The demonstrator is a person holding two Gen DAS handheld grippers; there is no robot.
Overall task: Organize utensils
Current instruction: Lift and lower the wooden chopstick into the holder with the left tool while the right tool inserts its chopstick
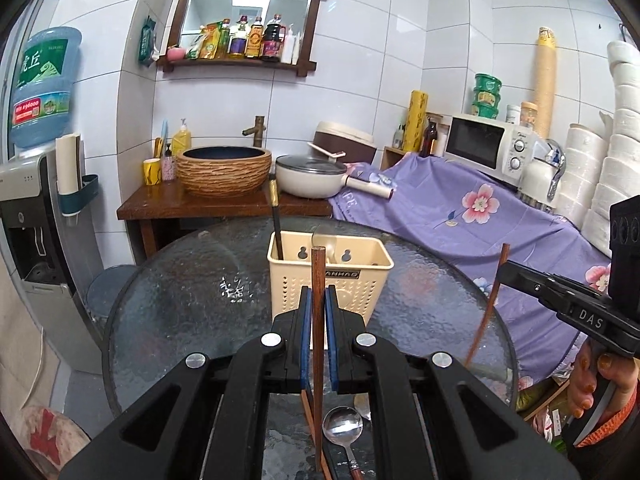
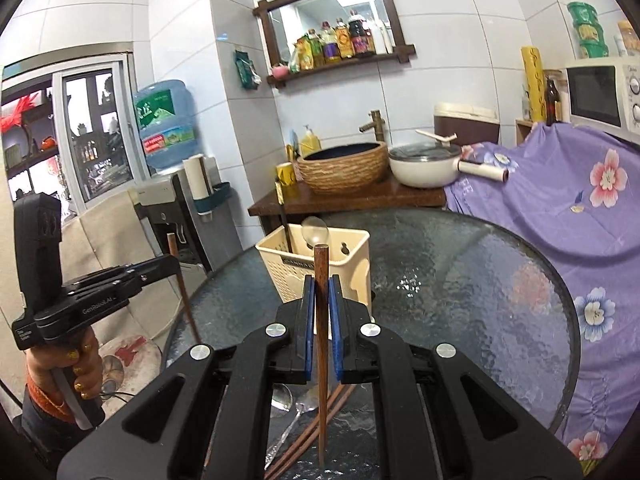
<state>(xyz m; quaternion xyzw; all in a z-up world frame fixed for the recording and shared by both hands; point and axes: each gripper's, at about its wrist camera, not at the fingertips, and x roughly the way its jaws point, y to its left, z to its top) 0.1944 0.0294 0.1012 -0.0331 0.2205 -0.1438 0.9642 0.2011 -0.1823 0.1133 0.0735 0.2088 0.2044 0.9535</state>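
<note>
Wooden chopstick [image 1: 319,280] pinched upright in the left tongs [image 1: 319,312]; right tongs [image 2: 321,312] pinch another chopstick [image 2: 321,280] above the glass worktop [image 1: 180,292], near a cream holder [image 1: 296,280].

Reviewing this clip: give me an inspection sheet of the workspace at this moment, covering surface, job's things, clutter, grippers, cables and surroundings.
Surface: round textured glass table, partly bare.
Job's things: beige utensil holder holds a black chopstick and a spoon; loose metal spoon and brown chopsticks lie at the near edge.
Clutter: nothing seen on the table.
Grippers: left gripper and right gripper each shut on an upright wooden chopstick.
Cables: thin cord on the floor.
Surroundings: basin, pot, microwave, water dispenser, purple floral cloth.
</note>
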